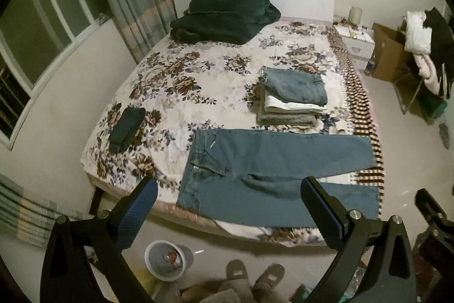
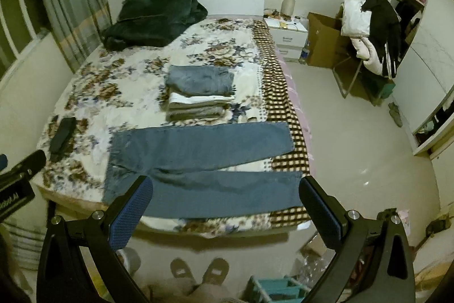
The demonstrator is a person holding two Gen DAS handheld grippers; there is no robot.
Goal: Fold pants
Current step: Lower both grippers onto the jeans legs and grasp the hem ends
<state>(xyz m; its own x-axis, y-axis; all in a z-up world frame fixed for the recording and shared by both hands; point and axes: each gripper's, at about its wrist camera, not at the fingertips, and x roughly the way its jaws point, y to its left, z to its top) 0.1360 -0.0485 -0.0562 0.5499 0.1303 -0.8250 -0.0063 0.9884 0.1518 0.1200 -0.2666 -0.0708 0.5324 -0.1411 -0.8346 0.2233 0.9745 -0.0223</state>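
A bedroom is shown, with a bed (image 1: 176,93) under a floral cover filling most of both views, seen from its foot edge. The left tool (image 1: 228,189) is held above the floor just short of that edge, its jaws spread wide and holding nothing. The right tool (image 2: 225,186) is held likewise, jaws wide apart and empty.

Just beyond both tools, a pair of blue jeans (image 1: 272,172) is laid flat along the foot edge of the bed, waistband toward the left side, both legs stretched toward the right side and slightly parted. No fold can be seen in them, so the folding is judged not yet begun.

Farther in, toward the right side of the bed, a stack of folded clothes (image 1: 292,98) is seen, suggesting earlier garments are finished. A small dark folded item (image 1: 126,128) is near the left edge, and a dark blanket (image 1: 224,14) is heaped by the headboard.
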